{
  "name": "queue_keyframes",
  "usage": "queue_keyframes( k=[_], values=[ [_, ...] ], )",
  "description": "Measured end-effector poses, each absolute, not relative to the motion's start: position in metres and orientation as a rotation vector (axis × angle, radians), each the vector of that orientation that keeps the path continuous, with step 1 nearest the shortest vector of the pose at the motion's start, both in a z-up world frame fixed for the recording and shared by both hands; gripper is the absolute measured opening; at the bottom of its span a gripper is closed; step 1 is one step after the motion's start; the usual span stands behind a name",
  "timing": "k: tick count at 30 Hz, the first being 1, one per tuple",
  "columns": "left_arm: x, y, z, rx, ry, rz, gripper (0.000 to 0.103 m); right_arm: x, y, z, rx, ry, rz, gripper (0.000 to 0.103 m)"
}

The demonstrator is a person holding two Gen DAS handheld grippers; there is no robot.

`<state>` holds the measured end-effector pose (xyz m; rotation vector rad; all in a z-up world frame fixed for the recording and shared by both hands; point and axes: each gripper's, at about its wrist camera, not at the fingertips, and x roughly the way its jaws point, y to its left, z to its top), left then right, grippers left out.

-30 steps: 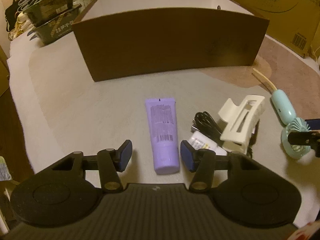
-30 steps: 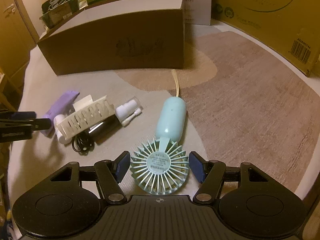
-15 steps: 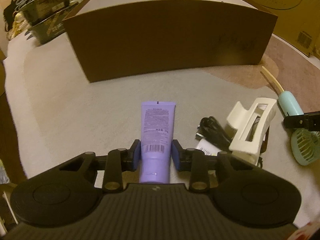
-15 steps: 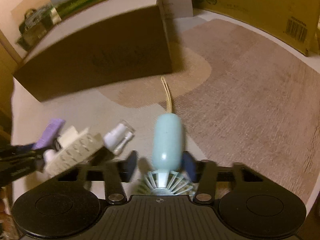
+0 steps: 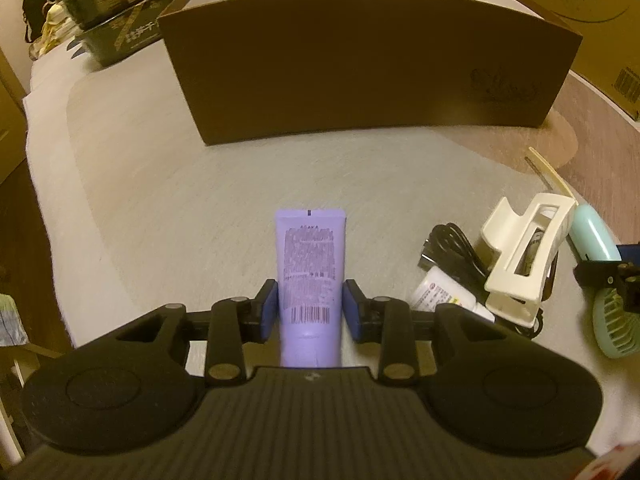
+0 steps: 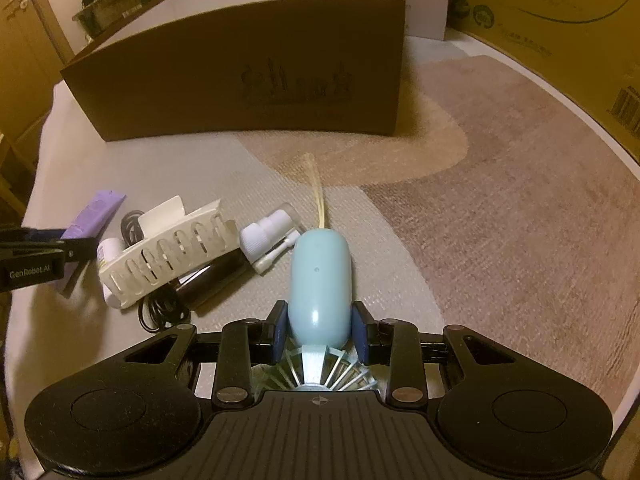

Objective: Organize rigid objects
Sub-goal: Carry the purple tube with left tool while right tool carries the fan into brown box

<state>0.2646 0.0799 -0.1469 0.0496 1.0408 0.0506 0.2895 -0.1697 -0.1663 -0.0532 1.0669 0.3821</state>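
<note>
Both claws clamped: left gripper [image 5: 310,312] on purple tube [image 5: 310,264], right gripper [image 6: 319,332] closing on fan handle [image 6: 320,280].

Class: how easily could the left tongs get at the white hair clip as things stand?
Probably not at once. The left tongs are already closed on the purple tube. The hair clip lies open to the right on a black cable, so the way looks free after the tube is put down.

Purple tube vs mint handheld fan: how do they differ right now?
The flat purple squeeze tube has printed text and a barcode; the mint-green handheld fan has a plain rounded handle and a spoked round head. The tube sits between the left tongs, the fan's handle between the right tongs, which are closing. The fan trails a yellowish strap; the tube has none. Both lie on the pale mat pointing toward the brown cardboard box.
</note>
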Motion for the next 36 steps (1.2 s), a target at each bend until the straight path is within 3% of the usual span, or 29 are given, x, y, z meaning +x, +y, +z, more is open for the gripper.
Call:
queue_keyframes(
  k=[18,36],
  values=[
    [0.233,0.075,-0.141,0.058,1.009,0.030,0.030,0.263,-0.170,-0.157,-0.096,1.009,0.430,0.033],
    [0.181,0.053,-0.085,0.065,0.881,0.015,0.030,0.213,-0.192,-0.107,-0.009,0.807,0.469,0.033]
  ],
)
